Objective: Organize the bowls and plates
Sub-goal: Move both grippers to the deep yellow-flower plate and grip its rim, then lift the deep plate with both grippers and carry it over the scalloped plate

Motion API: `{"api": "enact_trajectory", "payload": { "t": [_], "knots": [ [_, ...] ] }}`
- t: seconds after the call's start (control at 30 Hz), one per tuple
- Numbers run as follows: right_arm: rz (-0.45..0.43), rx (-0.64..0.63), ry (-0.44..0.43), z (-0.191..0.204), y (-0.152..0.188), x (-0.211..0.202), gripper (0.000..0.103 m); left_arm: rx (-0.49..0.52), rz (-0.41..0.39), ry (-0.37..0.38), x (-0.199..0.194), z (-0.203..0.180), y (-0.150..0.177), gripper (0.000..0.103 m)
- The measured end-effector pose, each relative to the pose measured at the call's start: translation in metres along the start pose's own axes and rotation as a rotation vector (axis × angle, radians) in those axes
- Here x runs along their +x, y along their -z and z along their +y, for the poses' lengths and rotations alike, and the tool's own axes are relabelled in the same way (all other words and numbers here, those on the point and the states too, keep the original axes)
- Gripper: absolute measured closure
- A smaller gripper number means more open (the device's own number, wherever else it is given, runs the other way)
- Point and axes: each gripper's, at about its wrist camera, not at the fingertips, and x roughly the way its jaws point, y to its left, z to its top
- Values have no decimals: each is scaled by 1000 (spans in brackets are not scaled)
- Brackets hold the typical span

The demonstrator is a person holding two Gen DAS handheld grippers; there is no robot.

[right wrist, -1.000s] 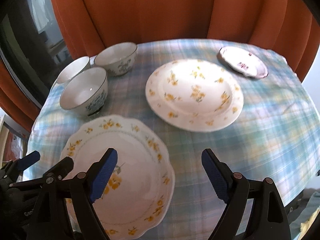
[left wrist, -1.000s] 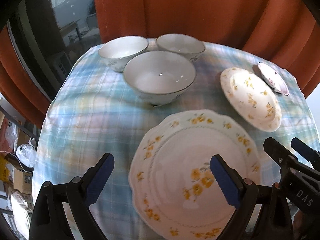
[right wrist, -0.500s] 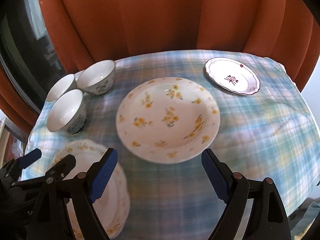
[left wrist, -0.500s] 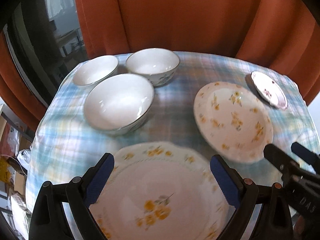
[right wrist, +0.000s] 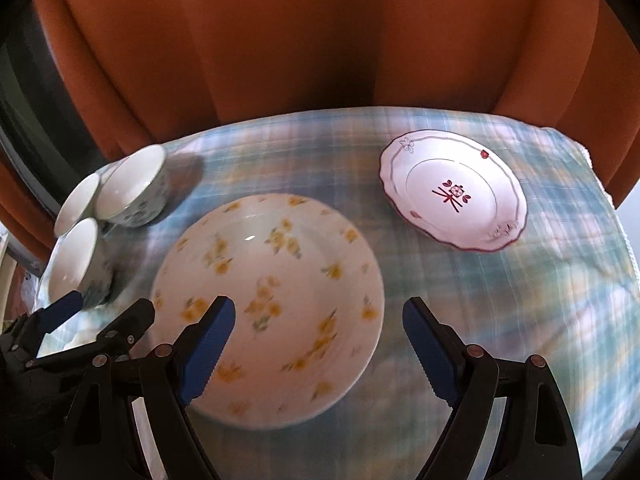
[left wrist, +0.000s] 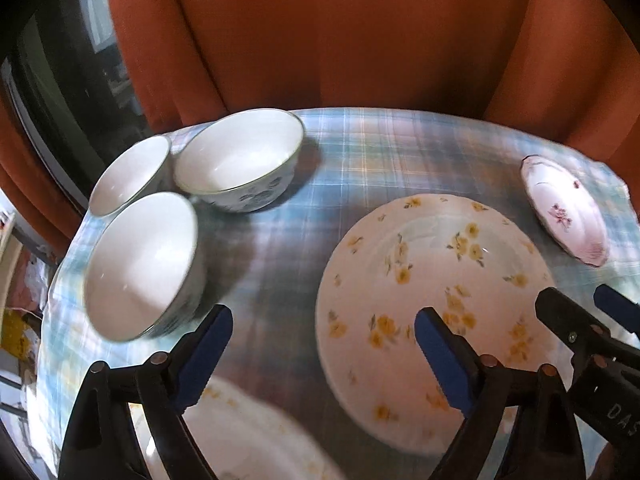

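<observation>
A deep plate with yellow flowers lies mid-table. A small plate with a red motif lies at the far right. Three white bowls stand at the left: a near one, a far one and one at the edge. A scalloped yellow-flower plate lies under my left gripper, which is open and empty. My right gripper is open and empty over the deep plate's near right rim.
The round table wears a blue plaid cloth. Orange curtains hang close behind it. A dark window is at the left. The cloth drops off at the left and right edges.
Both grippers have moved forward and to the right over the table. The scalloped plate has slid out under the left gripper; the deep plate and small plate appear nearer. Both stay open.
</observation>
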Motion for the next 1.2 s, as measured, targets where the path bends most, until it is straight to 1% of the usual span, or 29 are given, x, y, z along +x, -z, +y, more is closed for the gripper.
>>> {"api": "enact_trajectory", "payload": {
  "t": [0.03,0.1,0.2,0.23,0.27,0.33,0.4,0.43,0.47,0.5,0.63,0.83,1.03,1.1,1.13,1.2],
  "knots": [
    [7,1,-4,-3,-3,9,16,2,5,-2,5,-3,-1,12],
    [21,0,-12,-8,-7,23,25,-4,15,-13,16,-8,-2,12],
    [54,6,-8,-12,-7,44,28,-20,46,-21,34,-10,-4,14],
    [60,3,-4,-13,-7,49,29,-25,57,-18,40,-10,-4,17],
    [67,-3,-1,-13,-6,55,30,-30,71,-12,47,-10,-5,21],
    [75,-6,5,-15,-5,63,31,-30,93,1,56,-11,-6,23],
    [90,-3,-3,-18,-4,70,36,-30,86,22,58,-13,-5,24],
    [99,0,-9,-19,-3,74,37,-25,87,40,57,-15,-5,27],
    [108,0,-17,-20,-3,77,41,-20,92,59,57,-17,-6,27],
    [115,0,-29,-20,-2,80,44,-13,89,53,57,-18,-6,27],
    [109,7,-16,-22,-2,79,45,-14,102,55,53,-20,-10,28],
    [147,49,17,-31,7,66,45,38,139,93,42,-33,-5,28],
    [201,78,42,-47,35,41,45,83,183,128,21,-49,22,28],
    [212,86,44,-52,45,35,45,80,194,126,14,-51,31,32],
    [219,92,43,-54,50,32,45,69,199,128,11,-50,33,36],
    [234,101,39,-58,57,28,45,54,206,137,7,-47,38,38]
  ]
}}
